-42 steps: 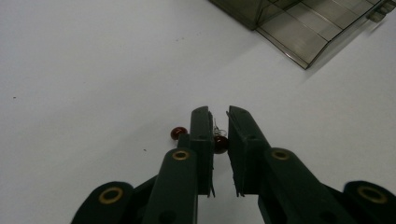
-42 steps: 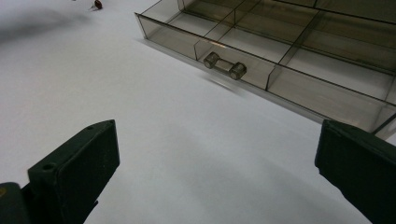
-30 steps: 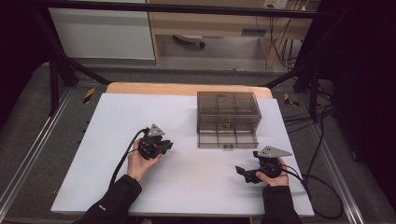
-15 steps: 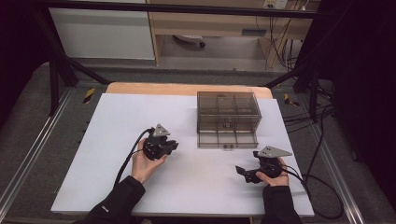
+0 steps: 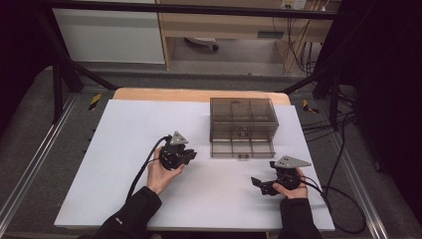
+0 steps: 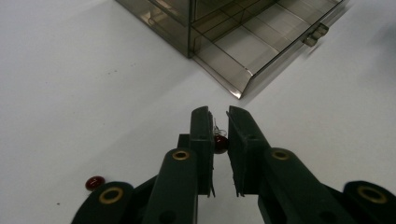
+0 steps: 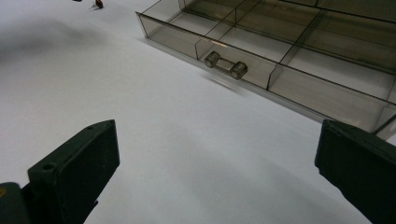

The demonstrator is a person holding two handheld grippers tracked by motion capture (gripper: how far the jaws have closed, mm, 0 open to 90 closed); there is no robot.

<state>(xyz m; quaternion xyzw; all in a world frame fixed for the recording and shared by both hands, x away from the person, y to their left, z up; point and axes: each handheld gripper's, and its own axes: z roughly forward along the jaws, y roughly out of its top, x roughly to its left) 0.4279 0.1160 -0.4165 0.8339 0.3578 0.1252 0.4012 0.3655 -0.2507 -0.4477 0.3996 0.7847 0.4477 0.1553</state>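
Observation:
A smoky clear drawer box [image 5: 244, 115] stands at the back of the white table [image 5: 124, 129], with its bottom drawer [image 5: 242, 148] pulled out toward me. My left gripper [image 5: 191, 156] hovers just left of that drawer, shut on a small dark red bead with a thin wire hook [image 6: 219, 141]. Seen from the left gripper [image 6: 219, 113], the drawer's empty compartments [image 6: 252, 44] lie ahead. A second red bead [image 6: 95, 182] lies on the table behind its jaws. My right gripper [image 5: 260, 185] rests near the front right, wide open [image 7: 217, 140] and empty, facing the drawer handle [image 7: 225, 64].
The white table top sits on a wooden board [image 5: 199, 94] inside a metal frame. Cables [image 5: 343, 199] trail off the right edge. A tiny red item [image 7: 98, 3] lies far off on the table in the right gripper view.
My left hand has carried its gripper to the right, closer to the open drawer. The right hand has stayed put.

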